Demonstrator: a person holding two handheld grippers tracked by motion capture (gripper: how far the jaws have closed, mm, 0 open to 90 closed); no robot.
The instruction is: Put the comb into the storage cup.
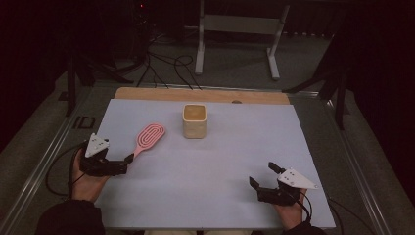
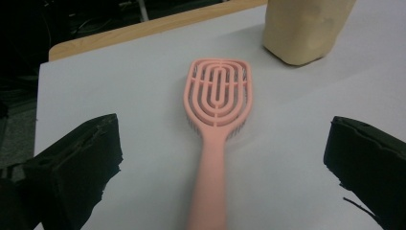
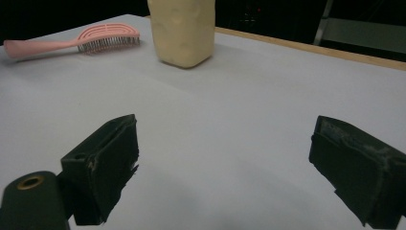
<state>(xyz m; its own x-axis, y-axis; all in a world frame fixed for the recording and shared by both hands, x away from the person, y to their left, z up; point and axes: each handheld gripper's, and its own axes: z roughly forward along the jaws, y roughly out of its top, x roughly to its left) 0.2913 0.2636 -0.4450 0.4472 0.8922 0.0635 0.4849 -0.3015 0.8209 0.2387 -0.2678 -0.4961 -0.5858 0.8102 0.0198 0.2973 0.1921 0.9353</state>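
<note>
Nearest the person, at the near right of the white sheet (image 1: 220,186), the right gripper (image 1: 264,177) rests over the surface in the person's hand; its jaws are spread wide with nothing between them, and the right gripper view confirms bare sheet in the gap; the grey three-cornered plate sits on top of it, pointing right.

At the near left edge of the sheet, a little farther off, the left gripper (image 1: 128,159) is held in the person's other hand; its jaws stand apart, one on each side of the handle end of the pink hairbrush (image 1: 149,136); in the left gripper view the handle runs up the middle of the gap, clear of both jaws, so the claw is spread and not pinching.

The pink hairbrush (image 2: 216,115) lies flat on the sheet, bristles down, handle toward the left gripper, oval slotted head pointing far and to the right.

Farther still, near the centre of the far half, a cream square container (image 1: 195,120) stands upright, open top showing; it sits just right of the brush head, apart from it.

Beyond the sheet, the wooden table edge (image 1: 205,94) shows; past it, cables (image 1: 166,66) lie on the floor beside a grey metal frame (image 1: 240,29).
</note>
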